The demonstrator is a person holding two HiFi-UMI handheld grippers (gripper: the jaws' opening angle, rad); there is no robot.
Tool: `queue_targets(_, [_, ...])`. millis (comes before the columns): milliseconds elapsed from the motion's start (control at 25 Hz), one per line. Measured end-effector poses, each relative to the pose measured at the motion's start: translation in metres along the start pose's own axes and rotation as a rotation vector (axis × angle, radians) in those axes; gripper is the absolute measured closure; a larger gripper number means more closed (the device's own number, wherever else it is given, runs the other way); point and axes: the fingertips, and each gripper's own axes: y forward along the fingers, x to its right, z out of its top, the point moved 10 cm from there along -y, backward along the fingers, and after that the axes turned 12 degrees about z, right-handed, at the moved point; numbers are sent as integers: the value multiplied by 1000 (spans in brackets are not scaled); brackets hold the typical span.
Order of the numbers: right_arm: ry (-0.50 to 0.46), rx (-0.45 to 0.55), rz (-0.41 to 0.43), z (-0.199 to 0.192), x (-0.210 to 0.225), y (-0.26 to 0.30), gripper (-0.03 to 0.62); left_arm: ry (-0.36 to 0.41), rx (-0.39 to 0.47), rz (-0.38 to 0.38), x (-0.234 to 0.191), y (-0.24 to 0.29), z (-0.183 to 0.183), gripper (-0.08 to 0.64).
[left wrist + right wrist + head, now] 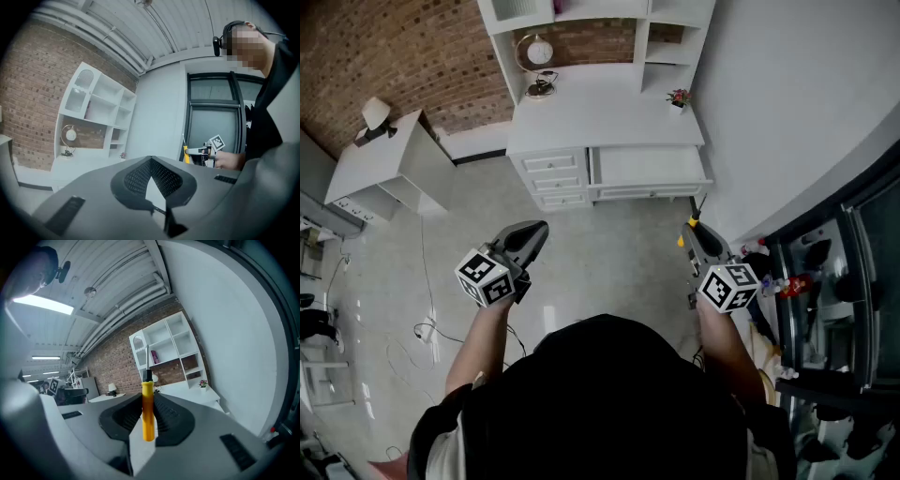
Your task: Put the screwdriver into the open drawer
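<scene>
A person stands on a pale floor [600, 253], seen from above, facing a white desk [553, 173] with shelves that stands against a brick wall. They hold a two-jaw gripper in each hand.

The right gripper [698, 234] has its jaws clenched on the yellow handle of the screwdriver [147, 411]. The handle stands upright between the jaws, and the thin metal shaft points up and away toward the desk. The left gripper [151, 161] has its jaws pressed together with nothing between them. It is held out over the floor, apart from the right one.

The open drawer [647, 167] sits just under the tabletop [600, 112], to the right of a stack of three closed small drawers. It is pulled out toward the person, and its white inside looks bare. Both grippers are well short of it, with open floor between them and the desk.

Judging by this, the pick-up is done and the screwdriver is securely held. What remains is to carry it across to the desk, lower it into the open drawer and let it go.
</scene>
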Motion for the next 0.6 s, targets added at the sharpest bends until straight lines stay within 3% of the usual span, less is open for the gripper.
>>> queue_targets(600, [-13, 50, -11, 11, 21, -17, 511, 38, -17, -19, 19, 31, 0, 545])
